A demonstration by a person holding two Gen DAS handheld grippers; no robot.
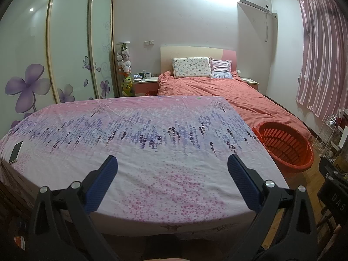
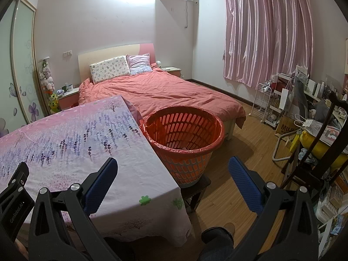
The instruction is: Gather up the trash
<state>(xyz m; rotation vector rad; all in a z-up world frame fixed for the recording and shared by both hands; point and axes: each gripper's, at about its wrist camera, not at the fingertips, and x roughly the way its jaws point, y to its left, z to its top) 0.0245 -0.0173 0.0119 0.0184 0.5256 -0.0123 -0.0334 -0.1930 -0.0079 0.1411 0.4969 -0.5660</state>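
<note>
Left gripper (image 1: 172, 166): jaws spread wide, nothing between the blue pads, held above the near part of the table (image 1: 152, 174). Right gripper (image 2: 173, 168): jaws likewise wide apart and empty, held over the table's right near corner, with the wooden floor (image 2: 239, 152) showing between the fingers.

Table was covered by a pink-and-lavender floral cloth (image 1: 141, 126). No loose trash could be made out on the cloth in either view. A phone (image 1: 15, 151) lay flat near the table's left edge, well apart from both grippers.

Orange slatted basket (image 2: 184, 139), lined with a reddish bag, stood on a dark stool (image 2: 195, 188) just beside the table's right edge. A small pale scrap showed at its bottom; too small to identify.

Behind the table: bed (image 1: 217, 91) with a salmon duvet and two pillows. Pink curtain (image 2: 267, 32) hung on the right wall, with cluttered shelving below it.
</note>
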